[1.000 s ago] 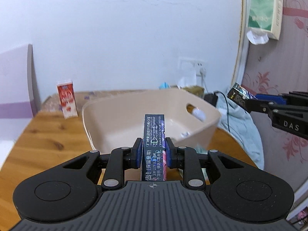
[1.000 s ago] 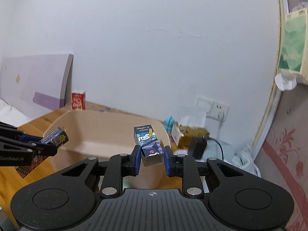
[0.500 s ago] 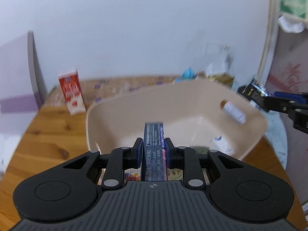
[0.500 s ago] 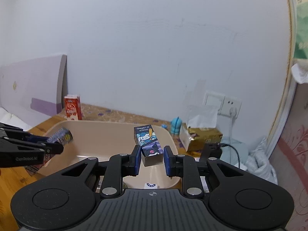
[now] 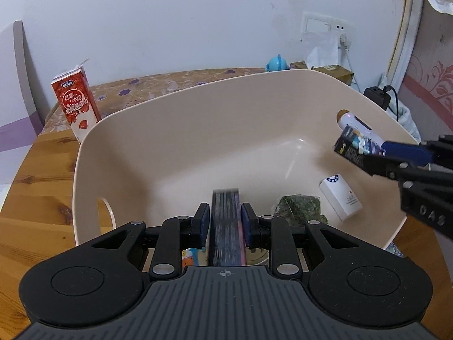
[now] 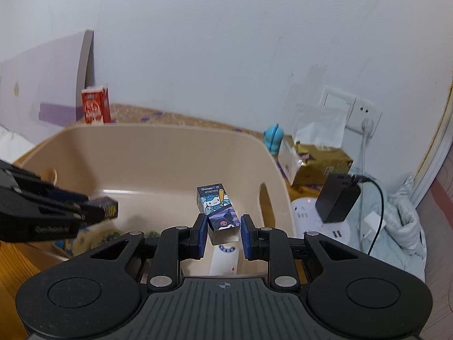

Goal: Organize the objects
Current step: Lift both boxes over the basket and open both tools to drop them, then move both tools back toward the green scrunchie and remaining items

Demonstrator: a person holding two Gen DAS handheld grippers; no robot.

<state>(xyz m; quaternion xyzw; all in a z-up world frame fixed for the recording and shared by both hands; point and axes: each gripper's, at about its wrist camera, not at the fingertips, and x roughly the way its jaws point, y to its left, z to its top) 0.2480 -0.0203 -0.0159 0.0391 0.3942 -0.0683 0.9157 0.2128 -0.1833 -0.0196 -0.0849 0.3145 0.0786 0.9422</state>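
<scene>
red carton (image 5: pixel 76 103), possibly "红枣牛奶".

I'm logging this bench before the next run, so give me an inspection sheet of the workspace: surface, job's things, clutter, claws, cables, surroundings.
Surface: wooden table, with a floral-patterned cloth at the back.
Job's things: beige tub holding a white box and a green packet.
Clutter: red milk carton, blue toy, gold tissue box.
Claws: left claw shut on a dark box; right claw shut on a cartoon box; both above the tub.
Cables: black adapter with a lead, on a white power strip.
Surroundings: white wall, wall socket, pale cloth.
</scene>
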